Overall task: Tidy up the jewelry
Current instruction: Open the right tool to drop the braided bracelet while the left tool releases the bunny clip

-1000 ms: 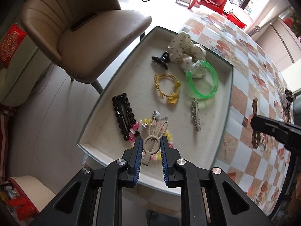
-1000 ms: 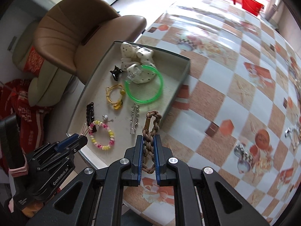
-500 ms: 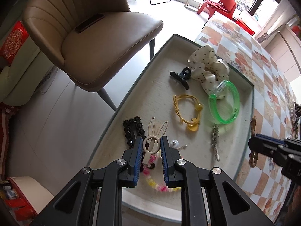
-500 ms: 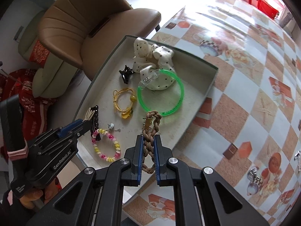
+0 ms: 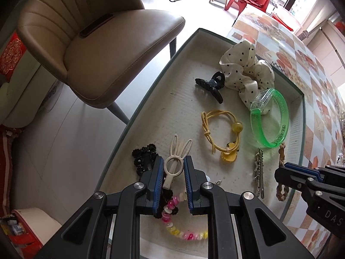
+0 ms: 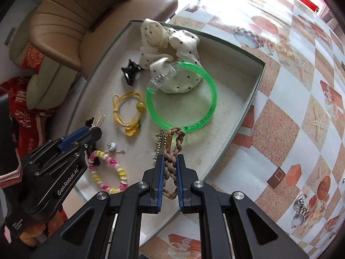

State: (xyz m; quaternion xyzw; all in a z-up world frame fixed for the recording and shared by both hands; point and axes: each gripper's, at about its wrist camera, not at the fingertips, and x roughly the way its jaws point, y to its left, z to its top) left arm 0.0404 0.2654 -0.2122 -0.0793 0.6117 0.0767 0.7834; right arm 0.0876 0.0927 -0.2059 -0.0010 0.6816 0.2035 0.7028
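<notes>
Checkered in orange and white, the tabletop [image 6: 301, 112] carries a shallow tray [image 6: 254, 99] at its edge, where the collected pieces are kept. A cream rabbit-ear hair clip [image 5: 174, 166] is grasped by the left hand-held gripper [image 5: 172, 183] above the tray's near left corner, apparently for setting down. A braided rope bracelet [image 6: 172, 161] is clenched in the right hand-held gripper [image 6: 169, 180], held over the near edge of the green bangle [image 6: 183, 99].
</notes>
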